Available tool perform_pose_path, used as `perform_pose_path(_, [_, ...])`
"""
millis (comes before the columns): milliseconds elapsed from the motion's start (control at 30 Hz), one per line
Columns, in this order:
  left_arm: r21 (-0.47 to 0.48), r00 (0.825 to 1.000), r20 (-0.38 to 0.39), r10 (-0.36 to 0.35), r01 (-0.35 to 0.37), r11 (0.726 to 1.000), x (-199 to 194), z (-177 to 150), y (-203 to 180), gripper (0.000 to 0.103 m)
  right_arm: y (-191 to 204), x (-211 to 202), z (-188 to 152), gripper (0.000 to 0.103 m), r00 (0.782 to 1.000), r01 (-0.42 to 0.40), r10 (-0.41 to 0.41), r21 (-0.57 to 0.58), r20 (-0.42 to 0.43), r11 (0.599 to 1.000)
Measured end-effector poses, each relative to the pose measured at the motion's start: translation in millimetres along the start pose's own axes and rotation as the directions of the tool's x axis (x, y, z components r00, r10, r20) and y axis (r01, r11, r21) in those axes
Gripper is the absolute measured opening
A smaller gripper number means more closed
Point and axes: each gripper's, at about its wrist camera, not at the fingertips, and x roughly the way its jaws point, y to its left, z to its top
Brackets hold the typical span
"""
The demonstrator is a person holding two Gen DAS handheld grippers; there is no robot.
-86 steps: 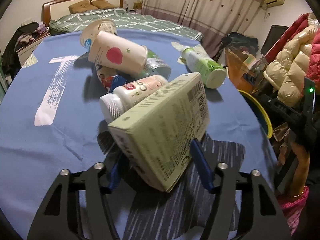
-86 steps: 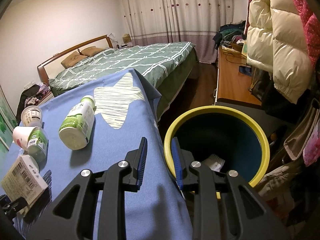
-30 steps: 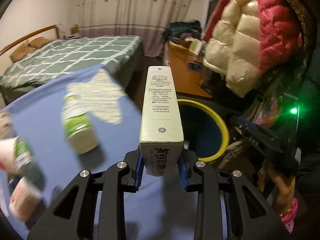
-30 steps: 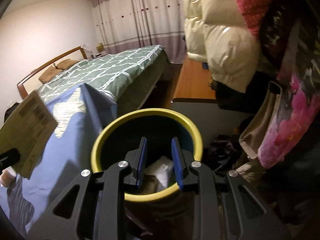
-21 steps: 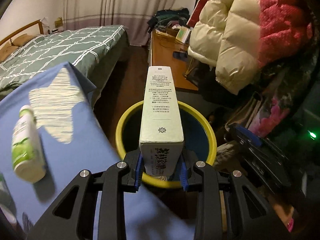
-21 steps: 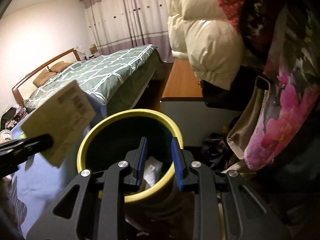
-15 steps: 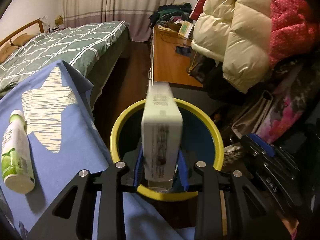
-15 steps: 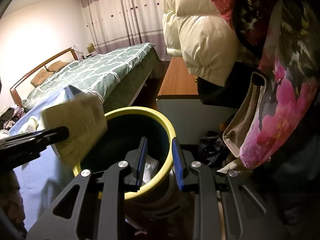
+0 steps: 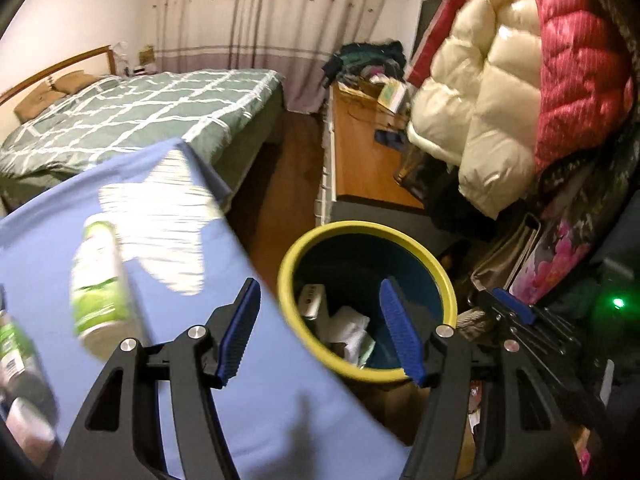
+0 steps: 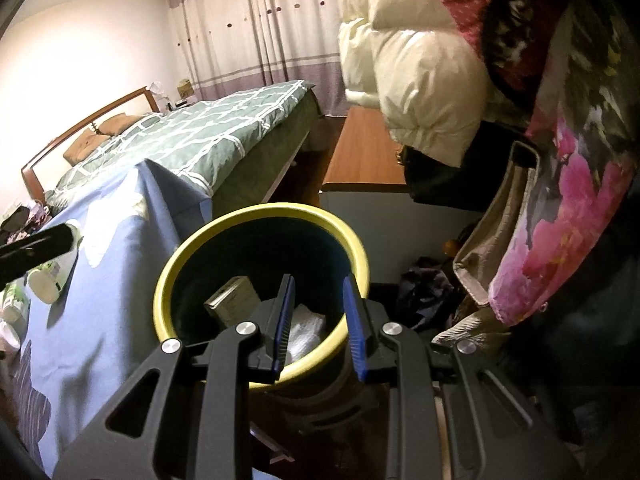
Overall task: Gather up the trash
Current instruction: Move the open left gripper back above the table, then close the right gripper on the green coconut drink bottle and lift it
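The pale green carton (image 10: 234, 298) lies inside the yellow-rimmed bin (image 10: 260, 210), leaning on its left wall beside white paper trash. In the left wrist view the carton (image 9: 310, 300) shows in the bin (image 9: 360, 226) just past my left gripper (image 9: 320, 286), whose jaws are opening with nothing between them. My right gripper (image 10: 318, 280) hangs over the bin's near rim, its jaws a narrow gap apart and holding nothing. A green-and-white bottle (image 9: 98, 280) lies on the blue tablecloth (image 9: 240, 400).
More trash sits at the table's far left, a can (image 9: 12, 344) and a cup (image 9: 28, 428). Behind the bin are a wooden cabinet (image 9: 360, 160), hanging puffer coats (image 9: 500, 100) and a floral bag (image 10: 560, 220). A green bed (image 9: 140, 112) stands beyond the table.
The carton has left my left gripper and dropped into the bin. The left jaws have spread wide and the gripper has pulled back toward the table. The right gripper has not moved.
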Motion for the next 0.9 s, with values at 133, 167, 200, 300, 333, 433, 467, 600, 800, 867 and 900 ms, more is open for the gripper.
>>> perform_pose_path(133, [-0.050, 0.998, 0.046, 0.036, -0.034, 0.998, -44, -15, 34, 0.062, 21, -2, 1, 0.024, 1.000, -0.024, 0.024, -0.037, -0.001, 0.999])
perform_pose_path(167, [-0.064, 0.998, 0.054, 0.044, -0.040, 0.997, -53, -19, 42, 0.064, 26, -2, 1, 0.025, 1.000, -0.031, 0.031, -0.045, -0.002, 0.998])
perform_pose_path(200, [-0.082, 0.996, 0.067, 0.059, -0.053, 0.995, -66, -24, 53, 0.066, 32, -2, 1, 0.026, 0.999, -0.040, 0.040, -0.054, -0.004, 0.998])
perform_pose_path(300, [-0.111, 0.987, 0.100, 0.125, -0.113, 0.987, -100, -38, 78, 0.077, 58, -1, -1, 0.029, 0.997, -0.072, 0.071, -0.098, -0.013, 0.993])
perform_pose_path(333, [-0.119, 0.984, 0.109, 0.141, -0.128, 0.985, -109, -42, 85, 0.077, 63, 0, -2, 0.029, 0.997, -0.080, 0.079, -0.106, -0.017, 0.991])
perform_pose_path(433, [-0.161, 0.968, 0.134, 0.215, -0.192, 0.968, -146, -59, 114, 0.077, 92, 0, -3, 0.029, 0.992, -0.128, 0.124, -0.143, -0.035, 0.981])
perform_pose_path(467, [-0.173, 0.963, 0.137, 0.232, -0.207, 0.963, -154, -64, 122, 0.078, 103, 1, -4, 0.029, 0.989, -0.147, 0.142, -0.159, -0.043, 0.976])
perform_pose_path(600, [-0.234, 0.935, 0.146, 0.323, -0.284, 0.930, -192, -90, 156, 0.084, 143, -1, -6, 0.030, 0.975, -0.222, 0.213, -0.210, -0.066, 0.952])
perform_pose_path(800, [-0.334, 0.908, 0.137, 0.395, -0.333, 0.882, -229, -125, 205, 0.085, 210, -10, -9, 0.032, 0.934, -0.358, 0.341, -0.273, -0.110, 0.893])
perform_pose_path(867, [-0.349, 0.908, 0.144, 0.394, -0.326, 0.879, -235, -131, 213, 0.086, 227, -10, -10, 0.034, 0.928, -0.372, 0.354, -0.288, -0.116, 0.882])
perform_pose_path(900, [-0.353, 0.907, 0.150, 0.393, -0.323, 0.878, -239, -134, 217, 0.086, 236, -10, -10, 0.036, 0.925, -0.381, 0.361, -0.293, -0.122, 0.877])
